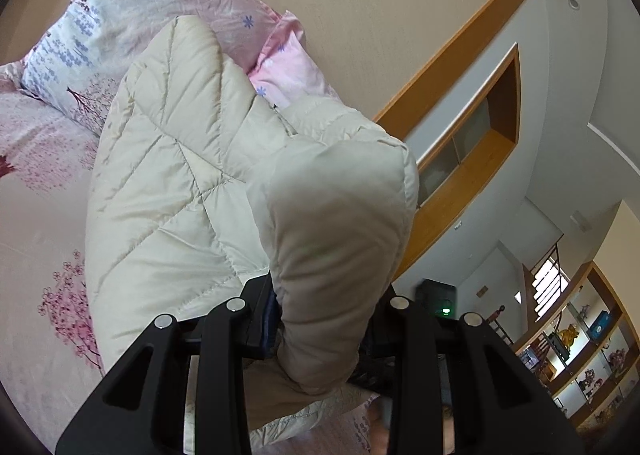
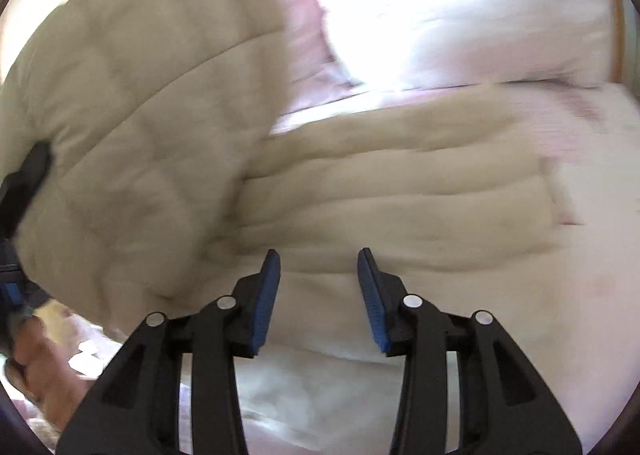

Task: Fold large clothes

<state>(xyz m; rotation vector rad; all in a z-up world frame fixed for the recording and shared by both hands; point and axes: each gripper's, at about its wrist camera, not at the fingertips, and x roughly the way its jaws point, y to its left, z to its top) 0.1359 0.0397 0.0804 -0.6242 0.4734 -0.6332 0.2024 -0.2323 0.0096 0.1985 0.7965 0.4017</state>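
Note:
A cream quilted jacket [image 1: 172, 175] lies on the pink flowered bed [image 1: 36, 223]. My left gripper [image 1: 326, 295] is shut on a thick bunched fold of it, lifted off the bed; the fabric hides both fingertips. In the blurred right wrist view the jacket [image 2: 360, 183] spreads across the bed, with one part raised at the left. My right gripper [image 2: 319, 255] hangs just above the jacket, open, with nothing between its blue pads [image 2: 266, 295]. A hand [image 2: 40, 355] and black gripper parts show at the left edge there.
Flowered pillows [image 1: 120, 7] lie at the head of the bed against a beige wall, and a pale pillow [image 2: 460, 15] sits beyond the jacket. Wooden shelves [image 1: 580, 355] with ornaments stand far off to the right.

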